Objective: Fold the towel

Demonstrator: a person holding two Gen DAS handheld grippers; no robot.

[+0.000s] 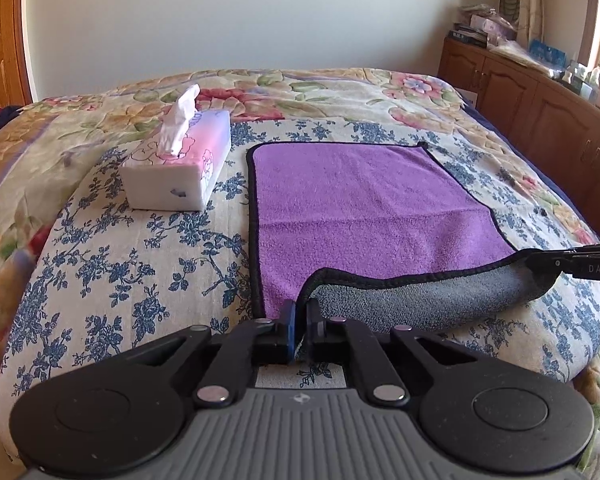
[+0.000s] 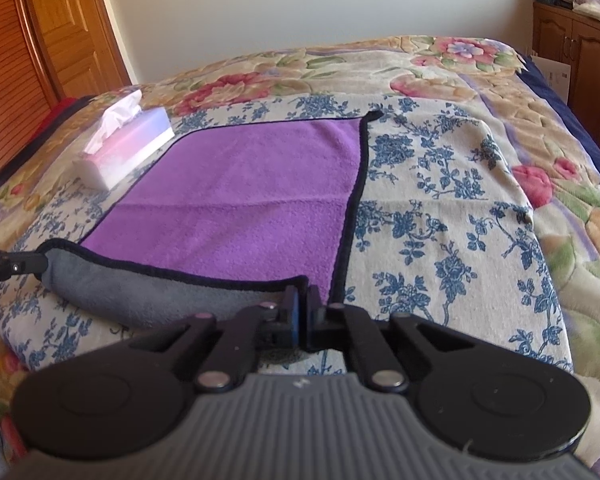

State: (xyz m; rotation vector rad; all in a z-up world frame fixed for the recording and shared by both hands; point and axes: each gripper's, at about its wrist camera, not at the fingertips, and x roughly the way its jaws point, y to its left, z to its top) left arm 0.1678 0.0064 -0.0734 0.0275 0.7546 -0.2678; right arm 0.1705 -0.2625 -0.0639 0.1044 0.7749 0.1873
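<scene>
A purple towel with a black hem and a grey underside lies spread on the bed; it also shows in the right wrist view. Its near edge is lifted and curled over, showing the grey side. My left gripper is shut on the towel's near left corner. My right gripper is shut on the near right corner. Each gripper shows at the edge of the other's view, the right one and the left one.
A tissue box stands on the bed left of the towel, close to its far left corner. The floral bedspread covers the bed. Wooden cabinets with clutter stand at the right. A wooden door is at the left.
</scene>
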